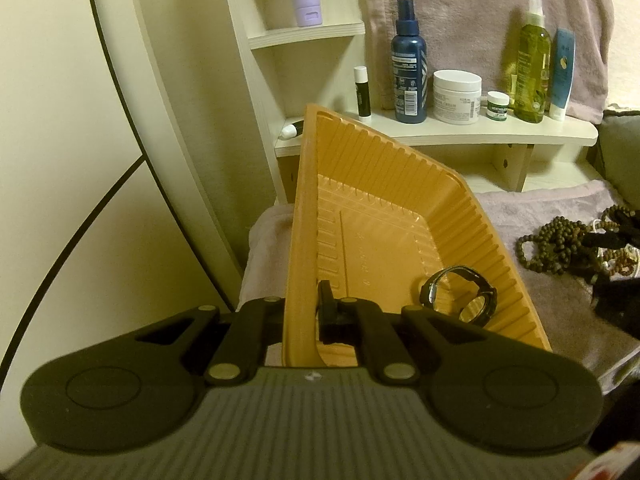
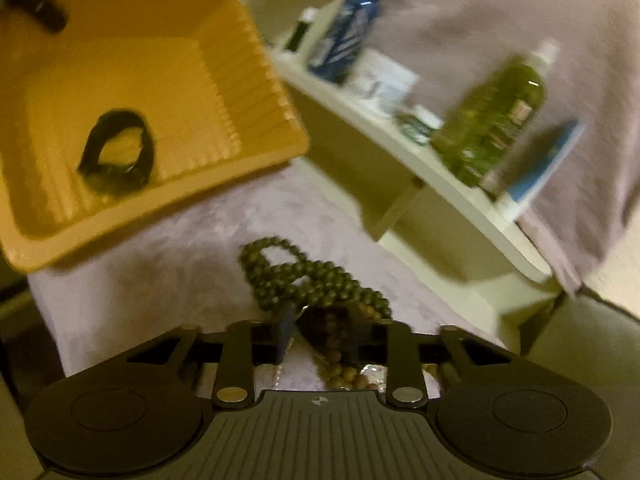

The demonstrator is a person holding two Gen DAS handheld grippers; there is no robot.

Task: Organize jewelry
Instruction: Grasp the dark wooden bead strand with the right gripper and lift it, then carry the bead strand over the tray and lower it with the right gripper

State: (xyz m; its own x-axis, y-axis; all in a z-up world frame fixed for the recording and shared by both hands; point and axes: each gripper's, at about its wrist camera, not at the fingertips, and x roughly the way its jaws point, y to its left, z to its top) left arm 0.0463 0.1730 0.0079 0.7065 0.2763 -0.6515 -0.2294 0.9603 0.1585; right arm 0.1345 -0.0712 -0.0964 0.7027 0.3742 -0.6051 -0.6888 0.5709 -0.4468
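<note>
An orange ribbed tray (image 1: 400, 208) stands tilted on a mauve towel (image 1: 560, 300). My left gripper (image 1: 304, 314) is shut on the tray's near wall, one finger inside and one outside. A black wristwatch (image 1: 460, 296) lies in the tray's lower corner and shows again, as the watch (image 2: 116, 152), in the blurred right wrist view. A heap of brown bead strands (image 2: 312, 280) lies on the towel to the right of the tray (image 2: 168, 92). My right gripper (image 2: 320, 332) is low over the heap, fingers apart, with a strand between them that the pads do not press.
A cream shelf (image 1: 480, 132) behind the tray holds a blue spray bottle (image 1: 410, 76), a white jar (image 1: 457, 96), a green bottle (image 1: 530, 64) and tubes. A mauve cloth hangs behind it. A pale curved panel (image 1: 80, 160) fills the left.
</note>
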